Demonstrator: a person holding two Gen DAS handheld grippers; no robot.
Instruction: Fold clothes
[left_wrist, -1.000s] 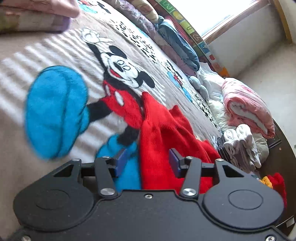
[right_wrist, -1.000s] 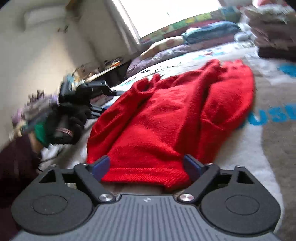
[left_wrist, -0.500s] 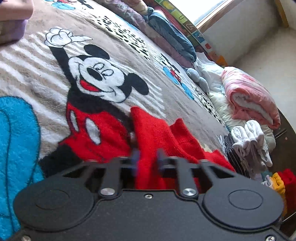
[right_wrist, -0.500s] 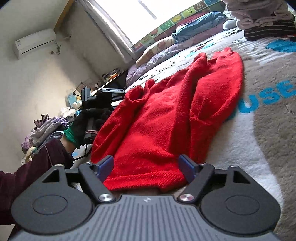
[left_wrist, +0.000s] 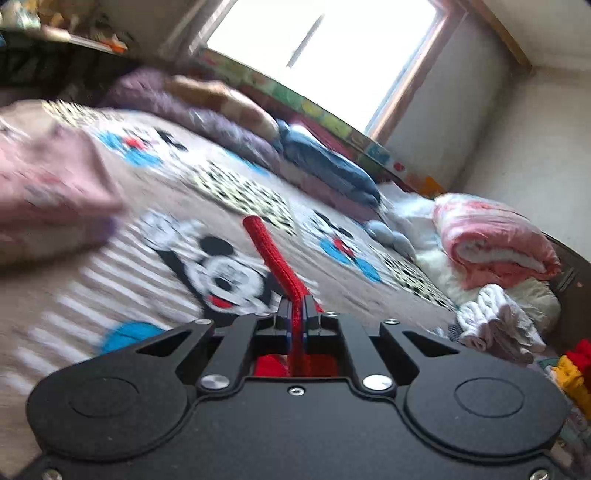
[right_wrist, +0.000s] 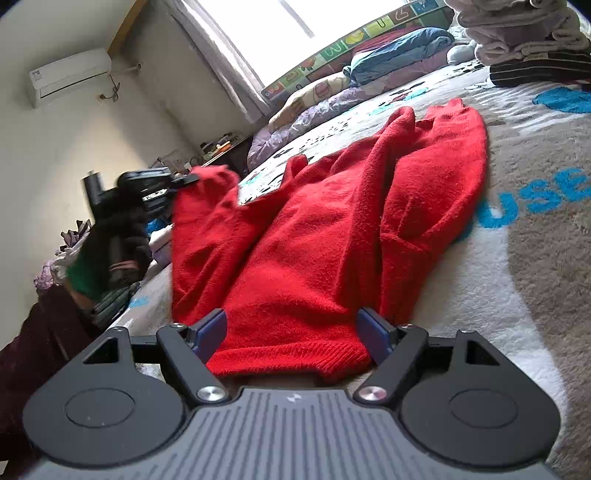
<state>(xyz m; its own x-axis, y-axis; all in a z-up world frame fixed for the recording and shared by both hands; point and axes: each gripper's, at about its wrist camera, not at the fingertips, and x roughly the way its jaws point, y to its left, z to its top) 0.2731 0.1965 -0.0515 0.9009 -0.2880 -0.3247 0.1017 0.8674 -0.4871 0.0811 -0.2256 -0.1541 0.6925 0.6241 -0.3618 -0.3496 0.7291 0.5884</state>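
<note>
My left claw (left_wrist: 295, 314) is clamped on an edge of the red sweater (right_wrist: 332, 236), lifting that side off the bed so it can swing over the body for a fold. In the right view, the raised corner sits at about nine o'clock, pinched and lifted clear of the blanket (right_wrist: 517, 288). The rest of the sweater lies rumpled on the blanket, collar end toward one o'clock. My right claw (right_wrist: 291, 332) is spread wide with the hem between its fingers, not pinching; I judge it is placed to anchor that end while the left side folds.
</note>
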